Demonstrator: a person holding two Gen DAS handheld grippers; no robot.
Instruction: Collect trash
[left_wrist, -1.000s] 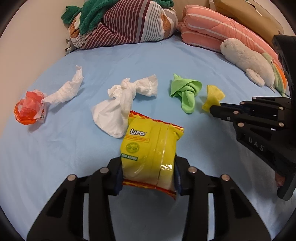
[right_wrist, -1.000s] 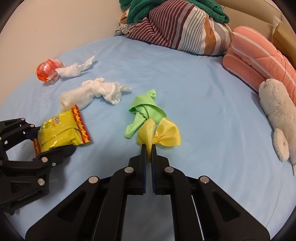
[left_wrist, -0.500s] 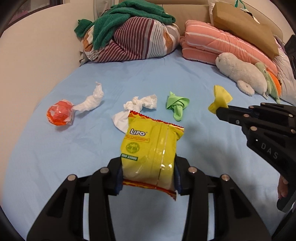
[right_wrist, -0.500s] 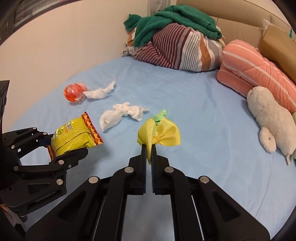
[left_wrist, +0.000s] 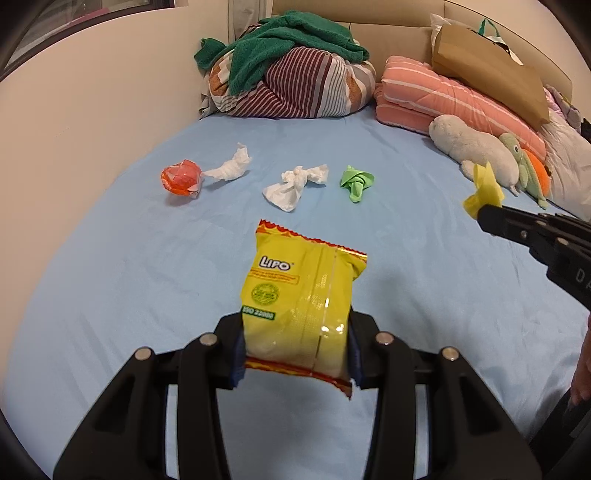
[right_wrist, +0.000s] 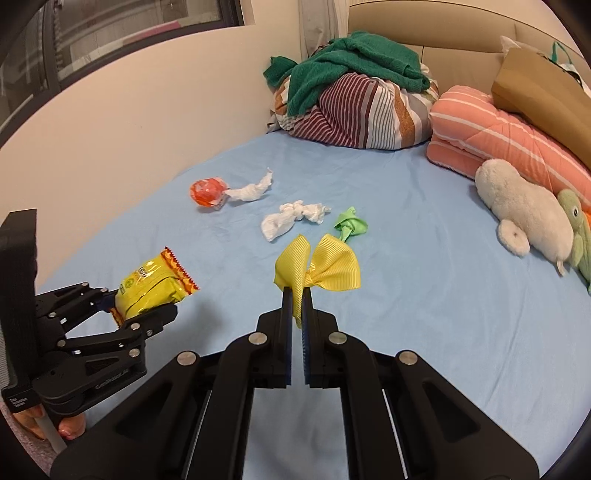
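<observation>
My left gripper (left_wrist: 295, 347) is shut on a yellow snack packet (left_wrist: 301, 299), held above the blue sheet; the same packet (right_wrist: 153, 286) shows at the left of the right wrist view. My right gripper (right_wrist: 296, 295) is shut on a yellow ribbon bow (right_wrist: 319, 269), also lifted off the bed; the bow (left_wrist: 484, 188) appears at the right of the left wrist view. Left on the sheet are an orange wrapper (left_wrist: 181, 178), a twisted white tissue (left_wrist: 231, 168), a knotted white tissue (left_wrist: 293, 184) and a green crumpled cloth (left_wrist: 356, 181).
The blue bed sheet (left_wrist: 147, 258) meets a cream wall on the left. At the head lie a striped bundle with a green towel (left_wrist: 295, 77), a pink folded quilt (left_wrist: 443, 99), a brown paper bag (left_wrist: 487, 74) and plush toys (left_wrist: 476, 147).
Both grippers have risen and pulled back from the bed, each keeping its item. The trash on the sheet now looks smaller and farther away, and more of the bed head shows.
</observation>
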